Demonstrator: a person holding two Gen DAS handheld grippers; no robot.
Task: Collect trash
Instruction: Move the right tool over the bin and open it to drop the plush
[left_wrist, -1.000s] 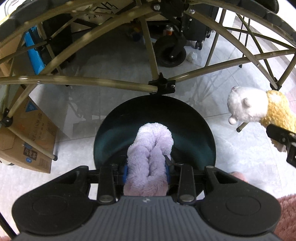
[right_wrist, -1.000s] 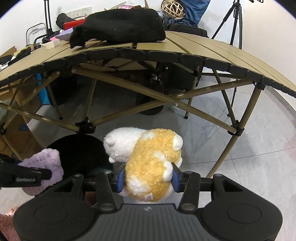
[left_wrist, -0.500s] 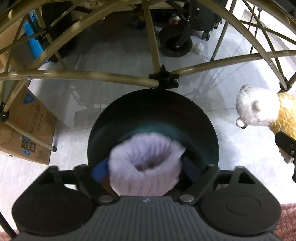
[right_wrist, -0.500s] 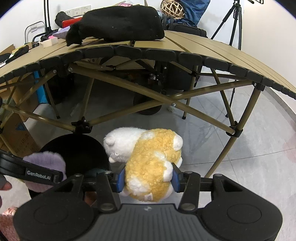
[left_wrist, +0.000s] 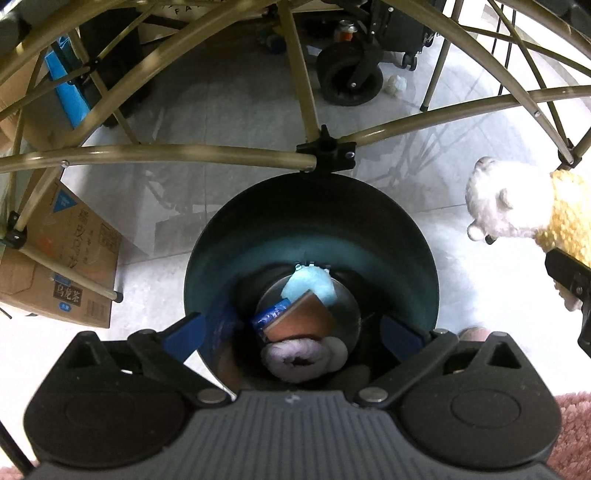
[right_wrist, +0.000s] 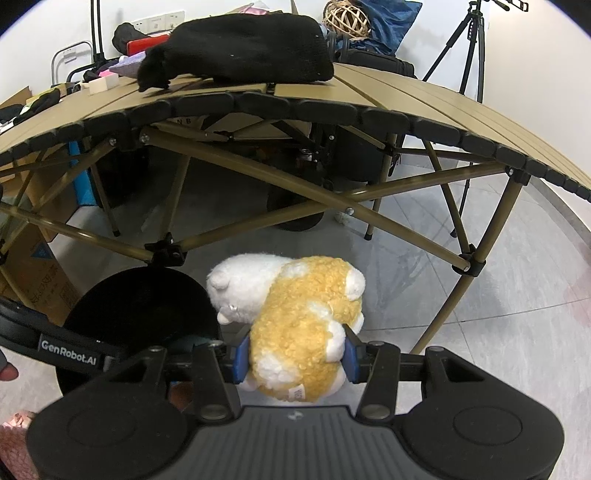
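My left gripper (left_wrist: 293, 332) hangs over the round black bin (left_wrist: 369, 221). Its jaws are opening wide and nothing is between the blue pads. The purple fluffy cloth (left_wrist: 295, 360) lies loose at the bin's bottom, beside a brown card (left_wrist: 306, 317) and a pale blue wad (left_wrist: 314, 288). My right gripper (right_wrist: 295, 356) is shut on a yellow and white plush toy (right_wrist: 303, 325), held in the air just right of the bin (right_wrist: 140, 306). The same toy (left_wrist: 509, 210) shows at the right edge of the left wrist view.
A tan folding table (right_wrist: 406, 107) arches over the scene, its cross bars (left_wrist: 184, 153) just beyond the bin. A cardboard box (left_wrist: 66, 266) stands left, a black wheel (left_wrist: 349, 81) further back. A black garment (right_wrist: 240, 51) lies on the table. A pink rug (left_wrist: 572, 435) is near.
The left jaws went from shut on the purple fluffy cloth to wide open, and the cloth dropped to the bottom of the bin. The right gripper and its plush toy stayed put.
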